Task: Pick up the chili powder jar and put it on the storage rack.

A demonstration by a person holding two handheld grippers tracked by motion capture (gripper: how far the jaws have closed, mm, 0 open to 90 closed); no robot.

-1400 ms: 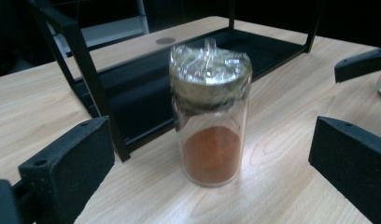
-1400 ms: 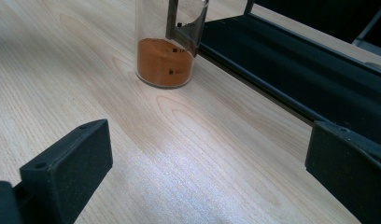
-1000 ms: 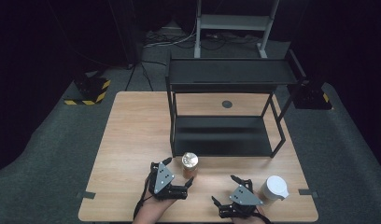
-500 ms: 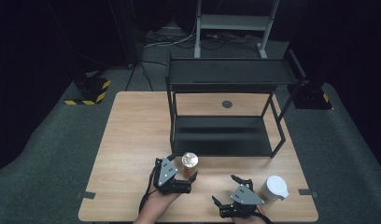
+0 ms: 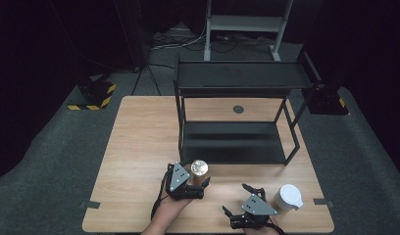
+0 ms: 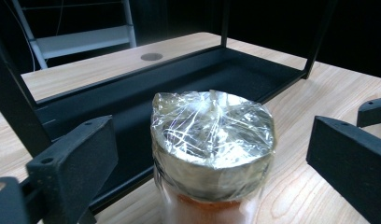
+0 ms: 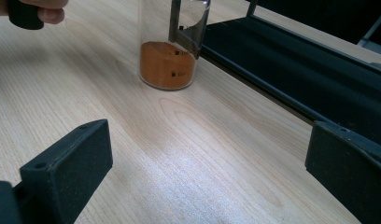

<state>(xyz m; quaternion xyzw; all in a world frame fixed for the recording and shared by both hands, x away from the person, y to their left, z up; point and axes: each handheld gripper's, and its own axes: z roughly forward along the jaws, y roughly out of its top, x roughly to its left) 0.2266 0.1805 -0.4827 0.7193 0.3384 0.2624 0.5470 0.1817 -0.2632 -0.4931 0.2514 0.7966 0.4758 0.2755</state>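
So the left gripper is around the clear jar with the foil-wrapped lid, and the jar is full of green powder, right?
Not quite. The left gripper does sit around the clear jar with the foil-wrapped lid, but the powder in it is orange, not green, and fills only the bottom. The right gripper view shows this.

— What sort of place is this?

— A lab or test studio. A bare wooden table [image 5: 139, 147] stands on grey carpet [image 5: 51, 161], with black all around it.

— What else shows it?

— A black metal shelf rack [image 5: 237, 78] on the table, loose cables [image 5: 173, 41] behind, a yellow-and-black striped base [image 5: 92, 95], and possibly a grey equipment stand [image 5: 247, 22], though it's dim there.
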